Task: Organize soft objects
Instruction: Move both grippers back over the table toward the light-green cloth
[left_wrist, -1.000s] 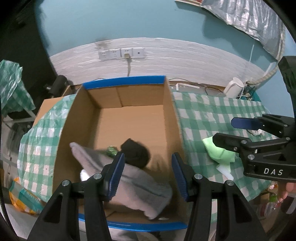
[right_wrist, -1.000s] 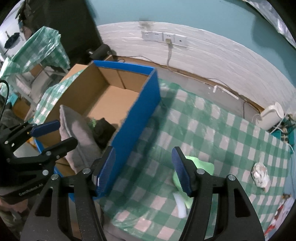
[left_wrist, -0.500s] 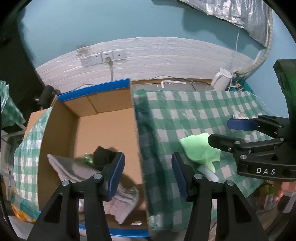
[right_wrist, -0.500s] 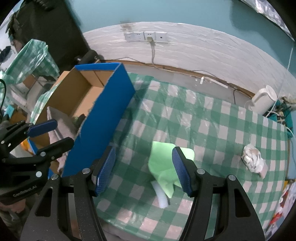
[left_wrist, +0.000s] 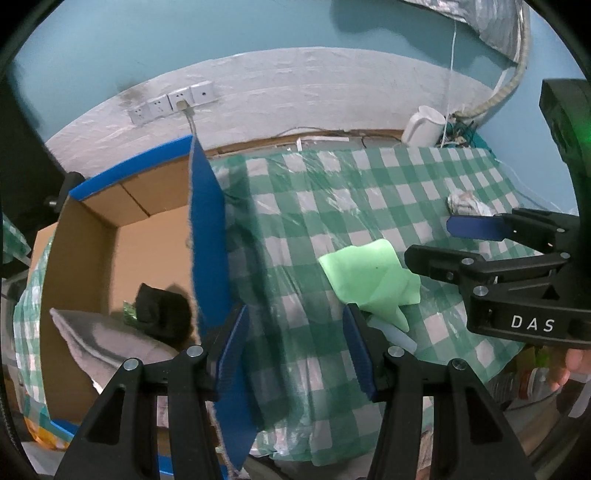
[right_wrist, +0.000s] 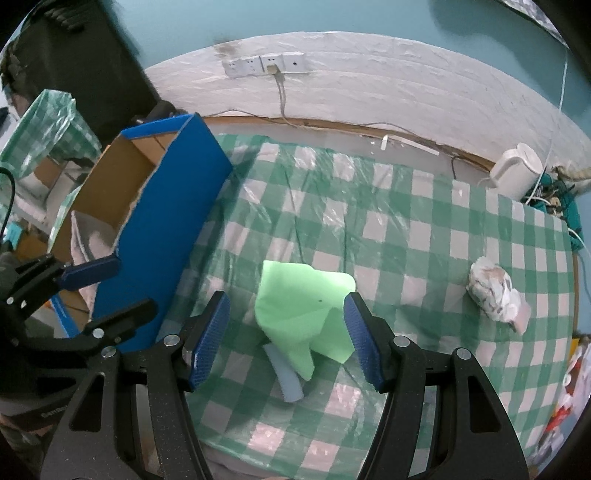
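Right gripper (right_wrist: 286, 332) is held with jaws wide apart, nothing between the pads, lined up over the green cloth (right_wrist: 303, 299). Left gripper (left_wrist: 295, 347) is likewise spread and empty, positioned over the table edge just beside the box (left_wrist: 207, 236).

Cloth is found crumpled on the checked tablecloth (right_wrist: 406, 206), near the front edge, well apart from the box. A pale blue tube-like piece (right_wrist: 286, 373) is seen poking out from under it, touching it; whether it is joined to the cloth cannot be told.

Step in hand, as judged: the cloth is to be pinched by the right gripper and carried to the box. A good grasp is likely got on the raised fold at the middle, not the thin lower tip, so the fabric does not slip out. The plastic cover on the tablecloth should be kept out of the pinch.

Already in the box: grey cloth (left_wrist: 103, 339), black item (left_wrist: 159, 310).

Surroundings: a crumpled white wad (right_wrist: 495, 291) further right is probably also to be sorted; a kettle (right_wrist: 517, 177) stands at the far corner. The tall blue box wall must be cleared on transfer; the left gripper sits near that path.
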